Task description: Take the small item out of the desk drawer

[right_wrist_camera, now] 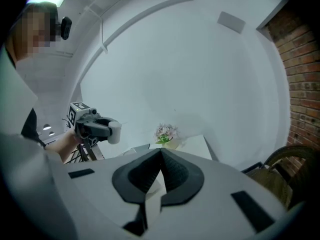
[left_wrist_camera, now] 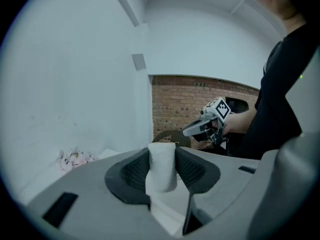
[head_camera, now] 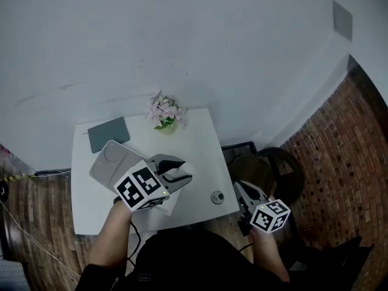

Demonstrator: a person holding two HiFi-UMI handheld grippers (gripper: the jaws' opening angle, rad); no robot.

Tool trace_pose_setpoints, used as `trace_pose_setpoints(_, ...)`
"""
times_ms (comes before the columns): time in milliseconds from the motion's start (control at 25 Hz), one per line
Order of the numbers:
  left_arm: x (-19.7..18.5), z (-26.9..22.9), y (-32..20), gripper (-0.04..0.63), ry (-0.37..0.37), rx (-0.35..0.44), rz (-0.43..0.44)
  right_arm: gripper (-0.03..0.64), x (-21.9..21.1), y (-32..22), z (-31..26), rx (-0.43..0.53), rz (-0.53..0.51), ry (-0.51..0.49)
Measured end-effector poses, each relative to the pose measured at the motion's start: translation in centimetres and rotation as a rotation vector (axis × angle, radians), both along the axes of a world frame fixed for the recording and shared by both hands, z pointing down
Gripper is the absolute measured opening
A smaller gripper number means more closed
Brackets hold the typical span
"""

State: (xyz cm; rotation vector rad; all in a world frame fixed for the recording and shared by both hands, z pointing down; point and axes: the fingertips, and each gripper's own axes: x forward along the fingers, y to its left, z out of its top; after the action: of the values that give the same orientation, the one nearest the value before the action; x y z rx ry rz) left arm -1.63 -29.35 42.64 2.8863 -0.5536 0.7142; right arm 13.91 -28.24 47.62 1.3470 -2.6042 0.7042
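Observation:
A small white cylinder (left_wrist_camera: 162,170) stands upright between the black pads of my left gripper (left_wrist_camera: 162,151), which is shut on it. In the head view this gripper (head_camera: 180,172) holds the white cylinder (head_camera: 187,168) in the air above the middle of the white desk (head_camera: 200,144). My right gripper (head_camera: 237,186) hangs off the desk's right front corner. Its jaws meet at the tips with nothing between them (right_wrist_camera: 161,152). I cannot make out the desk drawer in any view.
A pot of pink flowers (head_camera: 165,115) stands at the desk's back edge, a grey notebook (head_camera: 109,134) at back left, a light grey tray (head_camera: 109,162) under my left arm. A small round object (head_camera: 217,197) lies near the front right corner. A dark chair (head_camera: 276,168) stands right of the desk.

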Motion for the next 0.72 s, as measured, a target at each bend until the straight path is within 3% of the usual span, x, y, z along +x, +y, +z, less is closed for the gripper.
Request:
trace_pose_setpoints(280, 6.7, -2.8, 1.0, 0.167, 0.181, -0.015, -0.082, 0.003, 10.0, 2.1, -2.0, 0.074, 0.102, 0.049)
trace_pose_setpoints(520, 9.8, -3.8, 1.8, 0.166, 0.253, -0.025, -0.154, 0.003, 14.8, 2.9, -3.4, 0.160, 0.162, 0.027)
trace_pose_setpoints(720, 10.8, -5.5, 1.7, 0.166, 0.285, 0.049, -0.218, 0.003, 17.0, 3.5, -5.5, 0.253, 0.207, 0.022)
